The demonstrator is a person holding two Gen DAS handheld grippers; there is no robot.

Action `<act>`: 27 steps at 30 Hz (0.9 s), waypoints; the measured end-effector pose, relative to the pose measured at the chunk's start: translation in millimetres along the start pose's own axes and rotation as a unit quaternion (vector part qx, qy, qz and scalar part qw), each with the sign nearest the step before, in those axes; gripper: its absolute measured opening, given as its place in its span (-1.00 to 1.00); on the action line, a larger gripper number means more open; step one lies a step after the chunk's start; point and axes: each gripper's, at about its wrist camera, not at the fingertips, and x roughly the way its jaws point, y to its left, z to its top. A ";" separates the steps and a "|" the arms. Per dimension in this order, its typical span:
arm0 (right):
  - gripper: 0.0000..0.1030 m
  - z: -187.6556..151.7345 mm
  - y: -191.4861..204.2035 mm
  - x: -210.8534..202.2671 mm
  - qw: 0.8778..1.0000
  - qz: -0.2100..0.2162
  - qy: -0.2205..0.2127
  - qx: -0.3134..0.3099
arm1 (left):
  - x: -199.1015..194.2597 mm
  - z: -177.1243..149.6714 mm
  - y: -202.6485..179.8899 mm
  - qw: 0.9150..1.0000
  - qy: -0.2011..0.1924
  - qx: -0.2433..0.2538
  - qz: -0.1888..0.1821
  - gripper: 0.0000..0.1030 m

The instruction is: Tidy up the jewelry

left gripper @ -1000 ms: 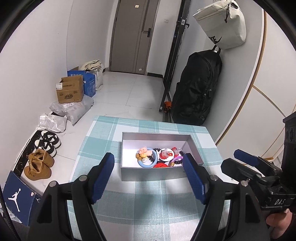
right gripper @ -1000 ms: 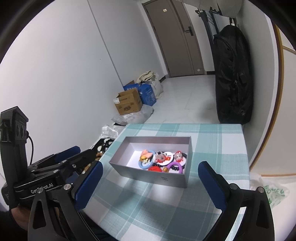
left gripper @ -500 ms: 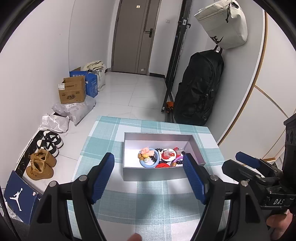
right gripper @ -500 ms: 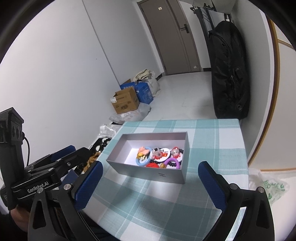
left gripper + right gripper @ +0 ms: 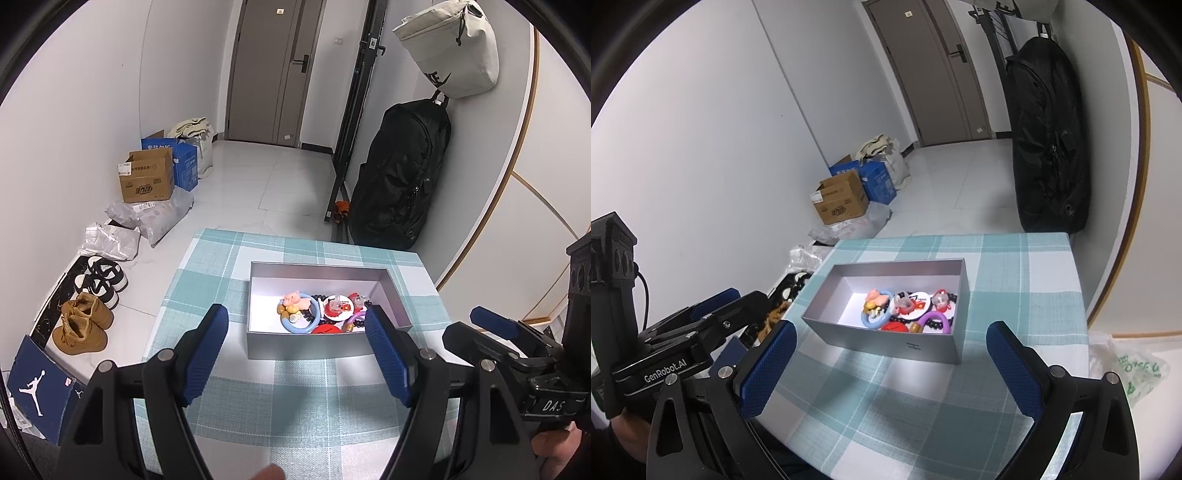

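A grey box [image 5: 325, 347] is sitting mid-frame in both views on a table covered by a teal checked cloth [image 5: 295, 406]. The jewelry [image 5: 321, 314] is lying bunched in the right half of the box: a blue ring [image 5: 300, 325] with a pink pig charm [image 5: 294, 300], black beads [image 5: 932, 324], a purple ring [image 5: 938, 319] and red pieces.

The left gripper [image 5: 295, 354] is hovering at the bottom of its view, jaws spread wide and holding nothing, its blue pads [image 5: 205, 354] framing the near wall of the box. The right gripper [image 5: 890, 365] is likewise gaping wide and empty, low in its frame, short of the box.

A black bag [image 5: 399, 177] is leaning on the wall at upper right; cartons [image 5: 147, 181] and shoes [image 5: 83, 326] are lying on the floor at left.
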 end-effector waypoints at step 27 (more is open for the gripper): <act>1.00 -2.1 -0.2 1.8 1.000 -0.003 0.005 0.001 | -2.3 1.1 -2.4 1.000 0.001 0.008 0.000 0.41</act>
